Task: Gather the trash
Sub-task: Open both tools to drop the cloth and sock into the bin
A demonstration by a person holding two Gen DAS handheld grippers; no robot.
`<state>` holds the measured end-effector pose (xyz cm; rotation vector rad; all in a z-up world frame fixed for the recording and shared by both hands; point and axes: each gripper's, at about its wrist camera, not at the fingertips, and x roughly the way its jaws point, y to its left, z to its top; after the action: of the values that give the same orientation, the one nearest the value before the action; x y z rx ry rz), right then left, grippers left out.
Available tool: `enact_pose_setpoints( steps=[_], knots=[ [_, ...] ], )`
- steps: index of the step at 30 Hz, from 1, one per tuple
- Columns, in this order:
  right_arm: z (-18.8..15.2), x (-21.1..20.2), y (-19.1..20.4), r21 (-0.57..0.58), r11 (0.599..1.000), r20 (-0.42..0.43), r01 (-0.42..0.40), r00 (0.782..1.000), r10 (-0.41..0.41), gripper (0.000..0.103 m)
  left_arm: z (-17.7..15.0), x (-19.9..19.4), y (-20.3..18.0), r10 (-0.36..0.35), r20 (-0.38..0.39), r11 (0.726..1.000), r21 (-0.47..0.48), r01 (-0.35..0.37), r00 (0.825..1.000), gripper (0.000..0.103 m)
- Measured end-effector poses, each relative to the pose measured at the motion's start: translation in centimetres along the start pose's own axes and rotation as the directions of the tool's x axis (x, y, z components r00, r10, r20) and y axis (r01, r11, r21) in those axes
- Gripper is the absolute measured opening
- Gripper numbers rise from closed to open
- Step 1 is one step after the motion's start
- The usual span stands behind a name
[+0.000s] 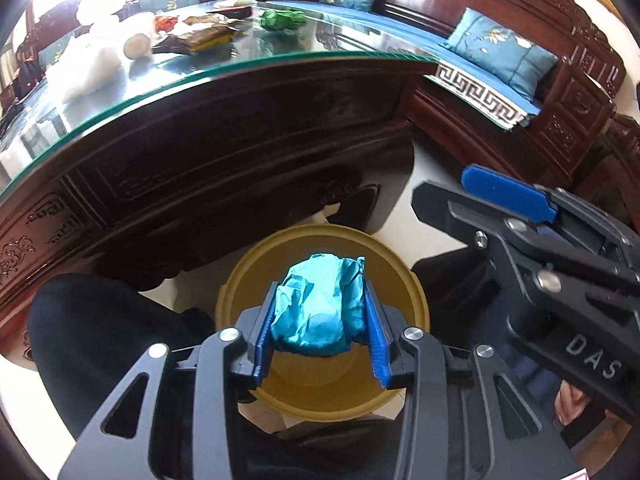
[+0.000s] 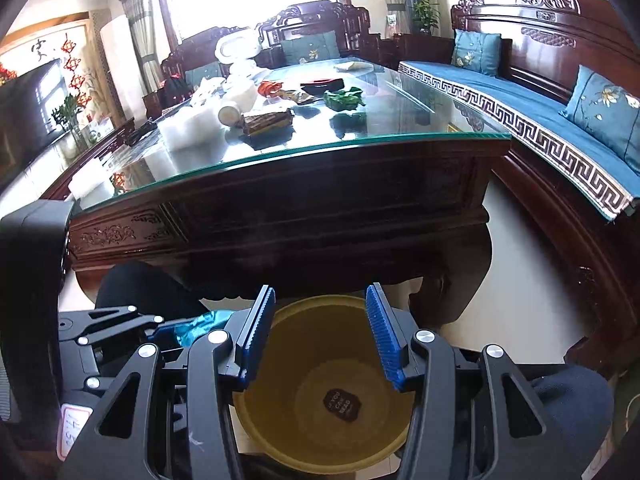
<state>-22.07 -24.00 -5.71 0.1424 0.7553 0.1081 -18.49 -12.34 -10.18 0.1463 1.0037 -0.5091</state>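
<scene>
My left gripper [image 1: 320, 312] is shut on a crumpled blue paper ball [image 1: 320, 304] and holds it right above the mouth of a yellow bin [image 1: 404, 280] on the floor. My right gripper [image 2: 320, 332] is open and empty above the same bin [image 2: 280, 432]; a small dark wrapper [image 2: 342, 405] lies on the bin's bottom. The right gripper also shows at the right of the left wrist view [image 1: 508, 196]. A bit of the blue paper [image 2: 200, 326] shows at the left in the right wrist view. More trash lies on the glass-topped table [image 2: 360, 148]: a green wrapper [image 2: 344, 98], a brown packet [image 2: 266, 122], a red scrap [image 2: 270, 88].
The dark carved wooden table [image 1: 200, 168] stands just beyond the bin. White foam pieces [image 2: 192, 124] and a white cup [image 2: 229, 115] lie on its left part. A wooden bench with blue cushions [image 2: 560, 120] runs along the right. My knees [image 1: 92, 320] flank the bin.
</scene>
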Motion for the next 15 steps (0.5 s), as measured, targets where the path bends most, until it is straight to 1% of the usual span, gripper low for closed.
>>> enact_pose_setpoints(
  steps=[1,2,5,11,15],
  knots=[
    [0.0,-0.1,-0.2,0.005,1.000,0.002,0.001,1.000,-0.001,0.048,0.0,0.1,-0.3,-0.004,-0.003,1.000,0.008,0.004,1.000,0.044],
    [0.1,-0.2,-0.3,0.008,1.000,0.005,0.005,1.000,-0.005,0.048,-0.1,0.1,-0.5,-0.008,-0.007,1.000,0.019,0.008,1.000,0.049],
    [0.2,-0.5,-0.4,0.009,1.000,0.013,0.009,1.000,-0.009,0.049,-0.3,0.0,-1.2,-0.015,-0.007,0.999,0.050,0.016,1.000,0.057],
    [0.8,-0.5,-0.1,0.003,1.000,0.022,0.007,1.000,-0.007,0.049,-0.1,-0.4,-1.2,-0.022,0.005,0.999,0.050,0.021,1.000,0.057],
    [2.1,-0.2,1.0,-0.024,1.000,0.036,-0.010,0.999,0.011,0.049,0.6,-1.0,0.0,0.002,0.034,1.000,0.015,-0.002,0.999,0.057]
  ],
)
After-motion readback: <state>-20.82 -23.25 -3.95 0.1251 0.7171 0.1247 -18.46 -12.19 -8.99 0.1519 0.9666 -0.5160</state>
